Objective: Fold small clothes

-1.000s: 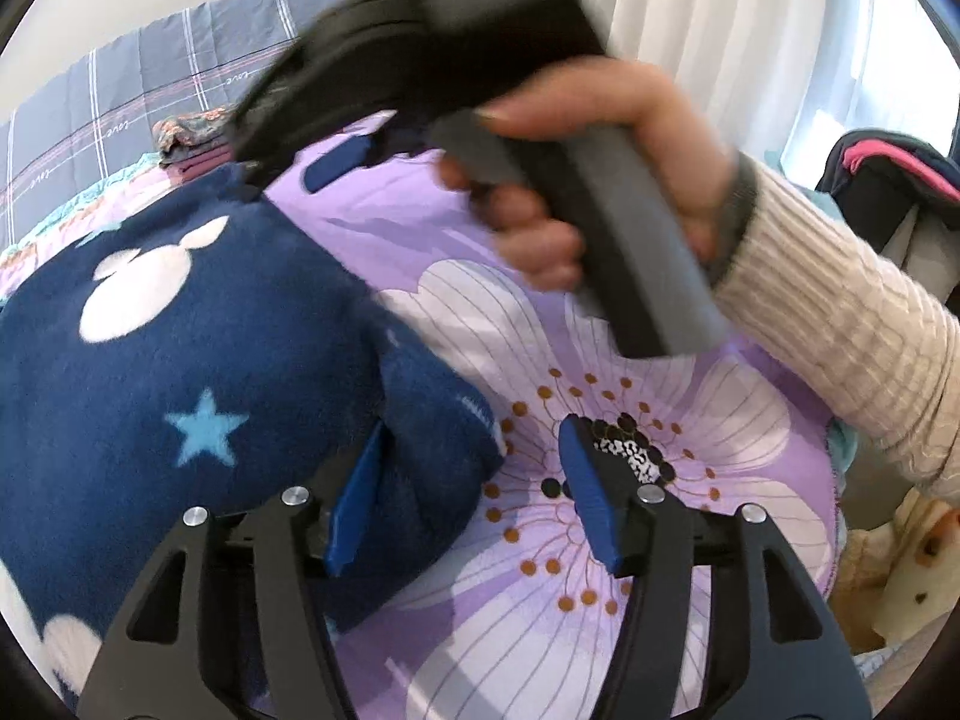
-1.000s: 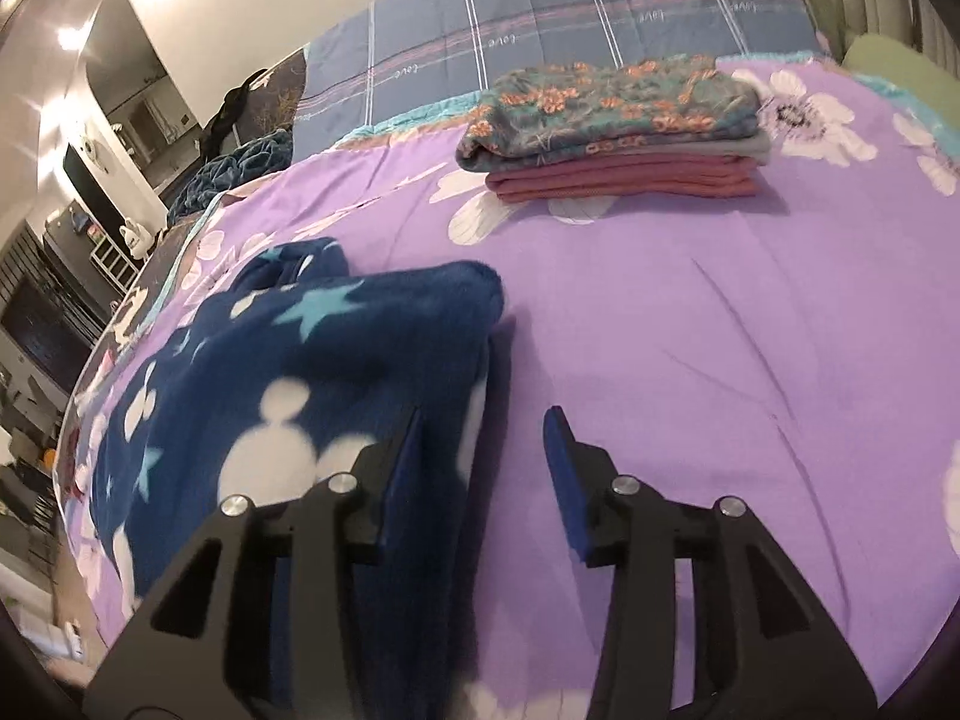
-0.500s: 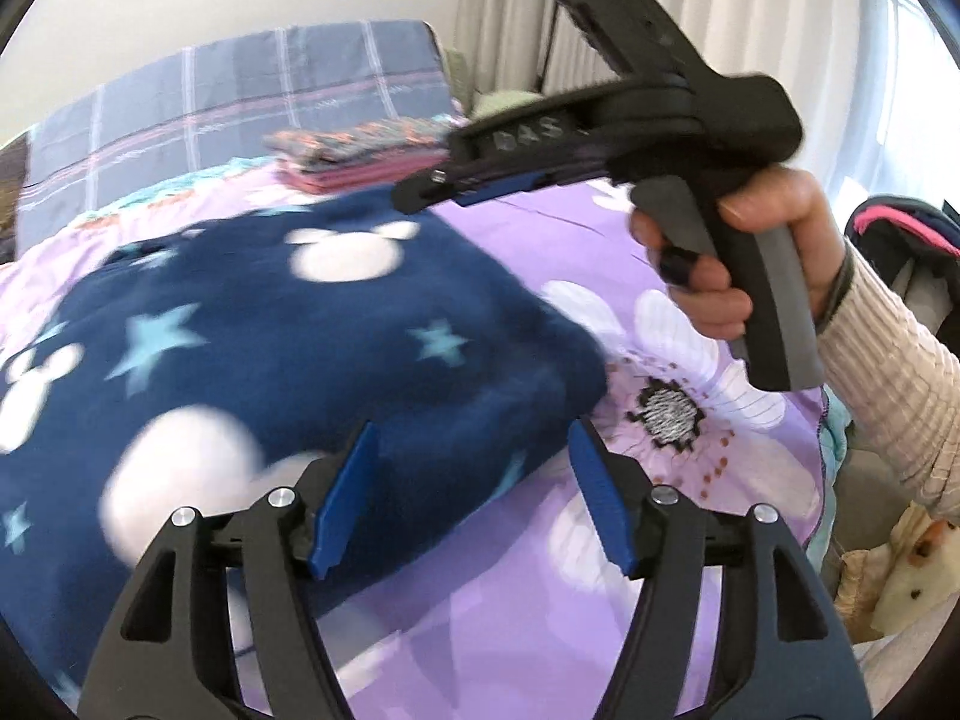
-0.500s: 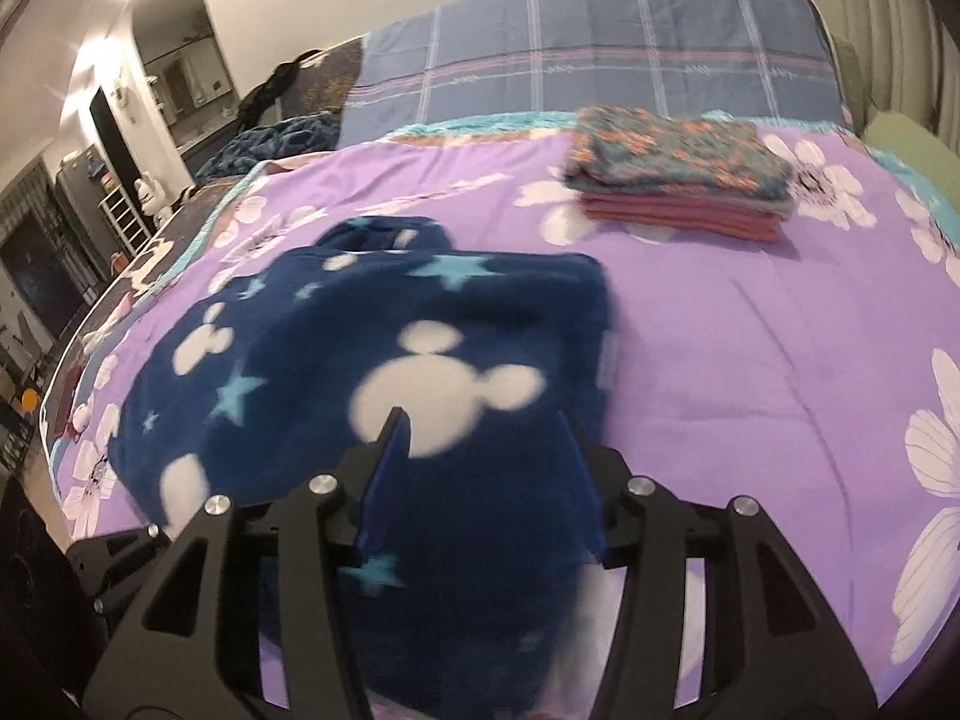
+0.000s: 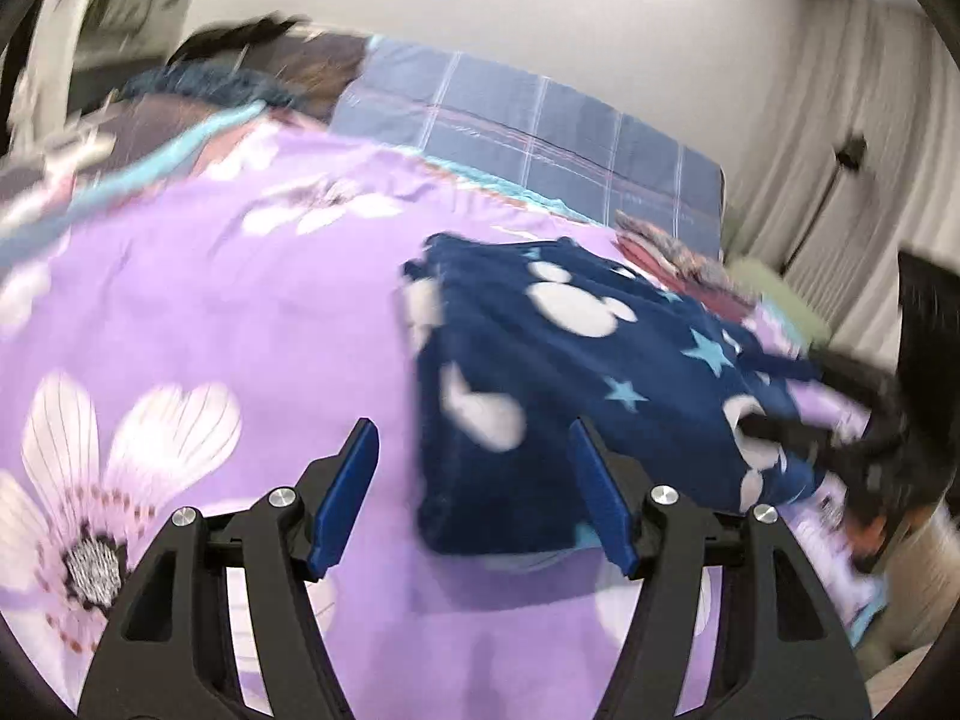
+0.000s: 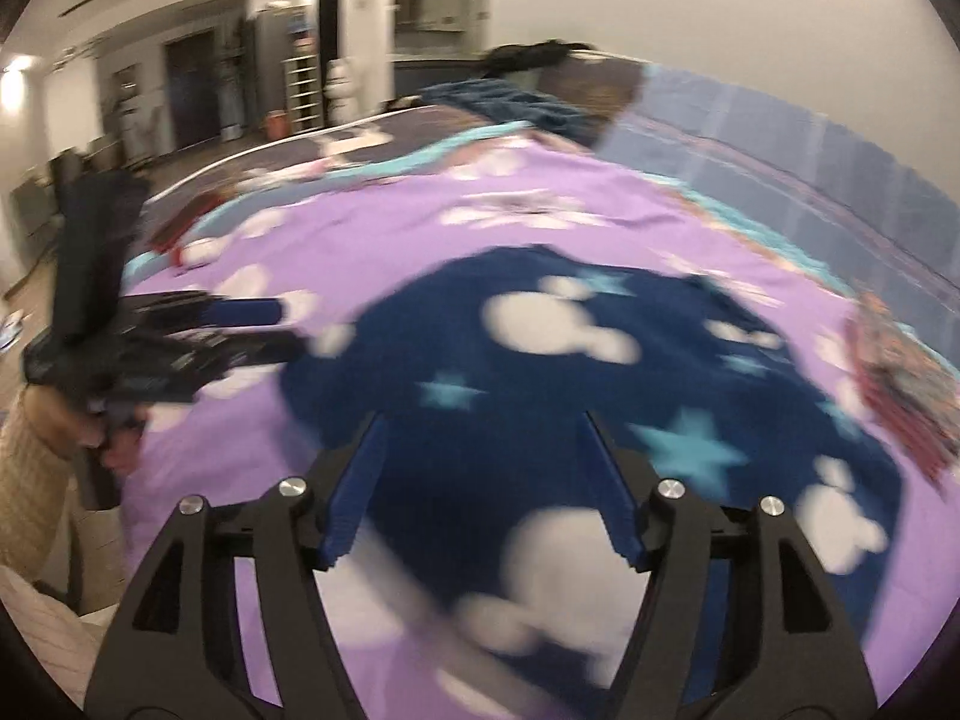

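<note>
Hovering with both the left claw (image 5: 474, 489) and right claw (image 6: 483, 489) spread and empty, jaws just opened, over the half-folded blue fleece (image 5: 576, 372) near the bed (image 5: 198, 300) foot edge; better to grip matching corners squarely.

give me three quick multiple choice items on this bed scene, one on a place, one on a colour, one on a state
1. Where does the navy fleece garment with white mouse-head shapes and blue stars lie?
A. on the purple flowered bedspread
B. on the floor
C. on a chair

2. What colour are the pads of the right gripper?
A. red
B. blue
C. yellow

3. How do the jaws of the left gripper stand?
A. shut on the garment
B. shut on nothing
C. open, gripping nothing

Answers: 1 A, purple cloth shows all round the garment. 2 B, both pads are blue. 3 C, a wide gap separates the pads, which press on nothing.
</note>
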Demonstrator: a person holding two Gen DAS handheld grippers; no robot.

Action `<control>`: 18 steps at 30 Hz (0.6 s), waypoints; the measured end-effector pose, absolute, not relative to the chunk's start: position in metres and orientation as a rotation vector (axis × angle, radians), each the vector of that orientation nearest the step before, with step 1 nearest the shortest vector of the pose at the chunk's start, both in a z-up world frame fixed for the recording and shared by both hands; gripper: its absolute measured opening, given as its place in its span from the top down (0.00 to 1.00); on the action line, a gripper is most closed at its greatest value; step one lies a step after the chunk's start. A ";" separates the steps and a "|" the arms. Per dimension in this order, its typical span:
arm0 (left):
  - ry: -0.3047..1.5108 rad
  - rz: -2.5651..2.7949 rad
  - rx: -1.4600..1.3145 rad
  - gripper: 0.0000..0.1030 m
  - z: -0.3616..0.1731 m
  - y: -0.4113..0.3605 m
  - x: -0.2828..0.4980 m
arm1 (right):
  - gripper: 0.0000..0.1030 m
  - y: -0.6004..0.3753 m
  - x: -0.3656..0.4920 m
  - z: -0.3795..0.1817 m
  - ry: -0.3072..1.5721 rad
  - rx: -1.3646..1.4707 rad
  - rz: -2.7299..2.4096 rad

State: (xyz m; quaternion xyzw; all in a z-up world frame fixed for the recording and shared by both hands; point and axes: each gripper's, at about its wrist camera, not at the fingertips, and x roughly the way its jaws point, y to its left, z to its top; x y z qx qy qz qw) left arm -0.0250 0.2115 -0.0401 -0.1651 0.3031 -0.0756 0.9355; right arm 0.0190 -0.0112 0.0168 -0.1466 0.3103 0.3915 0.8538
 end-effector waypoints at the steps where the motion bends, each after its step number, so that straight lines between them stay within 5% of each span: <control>1: 0.619 -0.178 -0.365 0.36 -0.045 0.216 -0.023 | 0.35 0.003 0.014 0.012 0.655 -0.317 0.843; 8: 0.639 -0.327 -0.361 0.37 -0.062 0.204 0.002 | 0.36 0.037 0.031 0.011 0.694 -0.331 0.787; 12: 0.628 -0.402 -0.418 0.53 -0.065 0.207 0.006 | 0.49 0.043 0.088 0.034 0.745 -0.254 0.693; 18: 0.644 -0.421 -0.444 0.54 -0.071 0.209 0.006 | 0.51 0.122 0.190 0.026 0.924 -0.283 0.579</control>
